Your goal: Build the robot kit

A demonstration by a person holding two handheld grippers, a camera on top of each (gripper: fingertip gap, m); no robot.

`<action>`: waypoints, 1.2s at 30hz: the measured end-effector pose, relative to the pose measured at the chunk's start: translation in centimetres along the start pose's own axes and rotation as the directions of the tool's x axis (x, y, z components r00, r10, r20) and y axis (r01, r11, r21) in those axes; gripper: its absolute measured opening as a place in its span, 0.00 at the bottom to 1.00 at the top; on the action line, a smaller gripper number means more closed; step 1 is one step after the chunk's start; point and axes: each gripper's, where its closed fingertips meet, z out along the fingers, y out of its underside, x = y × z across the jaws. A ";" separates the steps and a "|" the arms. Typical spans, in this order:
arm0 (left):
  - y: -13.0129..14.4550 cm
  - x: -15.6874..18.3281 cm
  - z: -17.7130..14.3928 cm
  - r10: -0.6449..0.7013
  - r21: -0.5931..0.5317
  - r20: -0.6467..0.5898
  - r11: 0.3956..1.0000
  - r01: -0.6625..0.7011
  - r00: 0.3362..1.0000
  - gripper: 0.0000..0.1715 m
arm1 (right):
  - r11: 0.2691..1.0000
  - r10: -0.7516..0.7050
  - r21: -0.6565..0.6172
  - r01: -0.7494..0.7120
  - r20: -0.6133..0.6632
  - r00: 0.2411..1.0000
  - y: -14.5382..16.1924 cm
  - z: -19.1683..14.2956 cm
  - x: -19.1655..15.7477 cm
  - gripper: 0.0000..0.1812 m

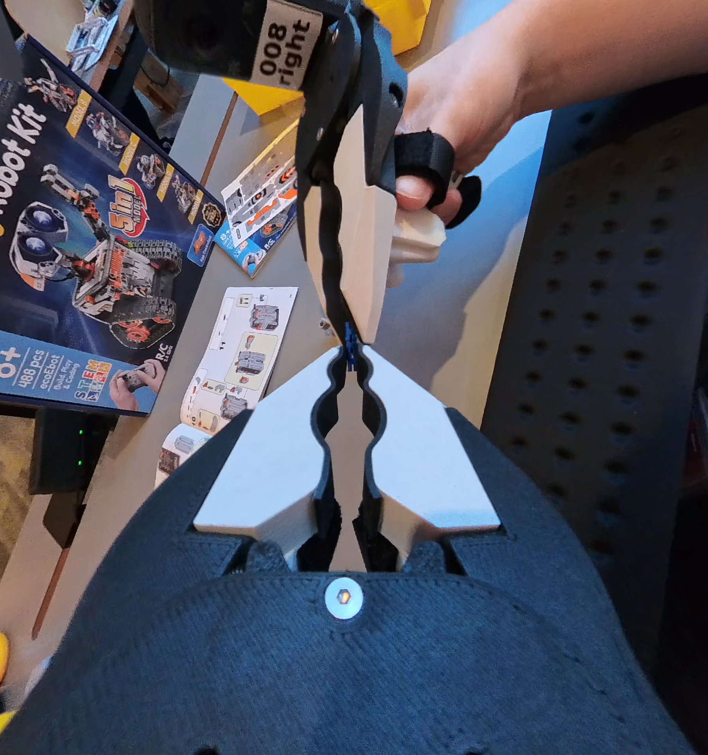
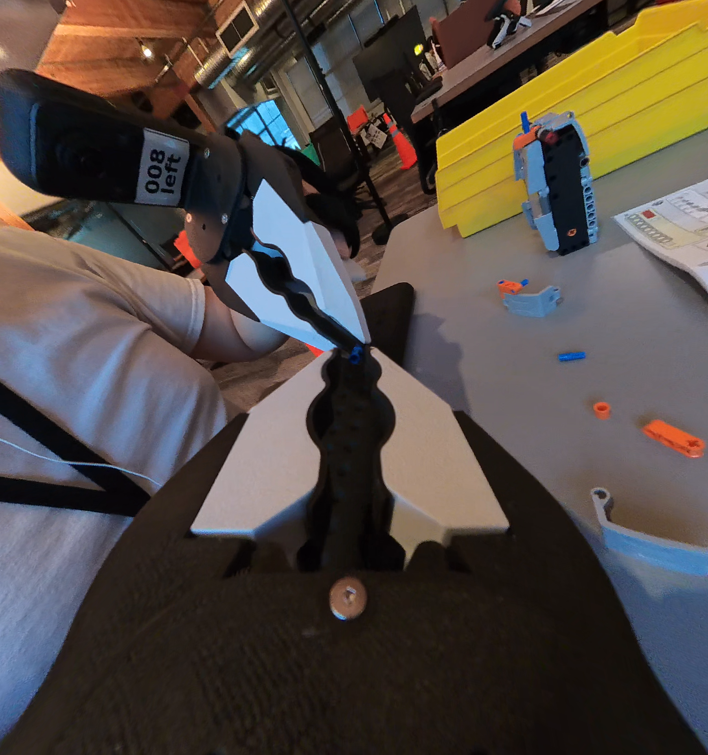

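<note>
Your left tongs (image 1: 350, 359) and right tongs (image 2: 354, 355): black ribbed printed bodies, each with one silver hex screw, white wedge fingers (image 1: 417, 429) lined with wavy black pads. You wear black finger straps (image 1: 423, 157) and a pale short-sleeved shirt (image 2: 78, 367).

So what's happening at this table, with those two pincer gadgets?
A person holds a pair of hand-held tongs in each hand, tip to tip above the grey table. The left tongs are shut on a small blue peg. The right tongs are shut on a black strip with holes and meet that same peg at their tips. On the table lie loose building pieces: an orange bar, an orange ring, another blue pin, a half-built block, and a yellow bin.
</note>
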 end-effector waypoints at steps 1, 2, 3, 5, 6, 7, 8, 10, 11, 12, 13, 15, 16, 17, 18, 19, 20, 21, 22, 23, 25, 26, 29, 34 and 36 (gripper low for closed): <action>-0.1 0.2 0.1 -0.004 0.009 -0.012 1.000 0.005 1.000 0.02 | 1.000 0.021 0.001 -0.021 0.012 1.000 0.1 -0.1 0.0 0.04; -0.3 0.3 0.1 -0.005 0.021 -0.024 1.000 0.005 1.000 0.02 | 0.999 0.032 0.003 -0.032 0.024 0.999 0.2 -0.3 -0.1 0.04; -0.5 0.4 0.0 0.000 0.039 -0.031 0.999 0.001 1.000 0.02 | 0.999 0.039 0.008 -0.039 0.041 0.998 0.2 -0.4 -0.3 0.03; -0.9 0.1 -0.1 0.002 0.069 -0.023 0.998 0.000 1.000 0.02 | 0.996 0.075 0.043 -0.078 0.076 0.994 -0.1 -0.7 -0.4 0.03; -0.8 0.1 -0.1 0.002 0.061 -0.024 0.998 0.000 1.000 0.02 | 0.992 0.101 0.064 -0.107 0.090 0.991 -0.3 -0.7 -0.4 0.03; -0.6 0.0 0.0 0.010 0.039 -0.030 0.999 -0.009 1.000 0.02 | 0.989 0.119 0.073 -0.126 0.092 0.989 -0.3 -0.7 -0.1 0.02; -0.4 0.0 0.1 0.026 0.018 -0.031 1.000 -0.026 0.999 0.02 | 0.989 0.122 0.075 -0.128 0.082 0.989 -0.1 -0.7 0.1 0.02; -0.2 -0.1 0.2 0.060 -0.004 -0.015 0.998 -0.060 0.998 0.02 | 0.988 0.129 0.078 -0.134 0.067 0.989 0.0 -0.6 0.4 0.02; -0.2 -0.2 0.2 0.073 -0.007 -0.007 0.997 -0.073 0.997 0.02 | 0.988 0.130 0.080 -0.134 0.059 0.990 -0.1 -0.6 0.5 0.02; -0.3 -0.3 0.2 0.062 -0.004 0.004 0.998 -0.062 0.998 0.02 | 0.988 0.127 0.082 -0.131 0.055 0.990 -0.1 -0.7 0.5 0.02; -0.4 -0.5 0.2 0.027 0.006 0.010 1.000 -0.027 1.000 0.02 | 0.988 0.121 0.095 -0.126 0.050 0.991 -0.3 -0.8 0.5 0.02; -0.8 -0.8 -0.2 -0.104 0.078 -0.023 0.991 0.106 0.994 0.02 | 0.986 0.108 0.122 -0.115 0.057 0.992 -0.7 -0.9 0.3 0.02; -0.8 -1.2 -0.6 -0.201 0.123 -0.048 0.971 0.206 0.978 0.02 | 0.985 0.085 0.147 -0.091 0.048 0.995 -1.1 -1.1 0.2 0.02; -1.0 -1.5 -1.1 -0.312 0.174 -0.093 0.930 0.324 0.945 0.03 | 0.983 0.044 0.176 -0.049 0.030 0.999 -1.5 -1.3 0.1 0.02; -1.5 -1.8 -1.7 -0.422 0.237 -0.166 0.860 0.451 0.891 0.04 | 0.981 -0.013 0.196 0.011 0.009 1.000 -2.0 -1.5 -0.2 0.02; -2.1 -1.9 -2.3 -0.510 0.289 -0.262 0.769 0.570 0.820 0.06 | 0.976 -0.080 0.203 0.083 -0.021 0.997 -2.3 -1.7 -0.5 0.02; -2.5 -1.9 -2.8 -0.567 0.309 -0.364 0.675 0.670 0.739 0.07 | 0.964 -0.155 0.208 0.165 -0.063 0.986 -2.6 -1.9 -0.7 0.02; -2.6 -1.9 -3.0 -0.609 0.298 -0.440 0.594 0.747 0.660 0.08 | 0.947 -0.229 0.204 0.247 -0.108 0.967 -2.8 -2.1 -0.8 0.02; -2.5 -1.8 -3.1 -0.632 0.272 -0.499 0.535 0.800 0.593 0.09 | 0.927 -0.294 0.193 0.321 -0.152 0.943 -3.0 -2.2 -0.9 0.02; -2.5 -1.7 -3.2 -0.641 0.250 -0.550 0.485 0.838 0.535 0.09 | 0.909 -0.343 0.180 0.377 -0.195 0.919 -3.1 -2.4 -0.8 0.02; -2.8 -2.1 -3.5 -0.645 0.237 -0.626 0.377 0.895 0.438 0.09 | 0.873 -0.424 0.161 0.461 -0.221 0.879 -3.2 -2.4 -1.3 0.02; -2.7 -2.3 -3.5 -0.647 0.229 -0.647 0.339 0.912 0.403 0.10 | 0.860 -0.449 0.149 0.488 -0.235 0.862 -3.1 -2.3 -1.3 0.02; -2.4 -2.2 -2.9 -0.652 0.198 -0.664 0.318 0.927 0.365 0.12 | 0.838 -0.491 0.131 0.529 -0.241 0.837 -2.9 -2.1 -1.6 0.02; -2.8 -1.6 -1.9 -0.642 0.157 -0.690 0.317 0.935 0.333 0.07 | 0.841 -0.495 0.122 0.528 -0.224 0.840 -2.5 -1.7 -1.6 0.02; -2.8 -1.4 -1.7 -0.637 0.156 -0.693 0.325 0.933 0.338 0.02 | 0.843 -0.495 0.112 0.526 -0.219 0.841 -2.2 -1.6 -1.5 0.02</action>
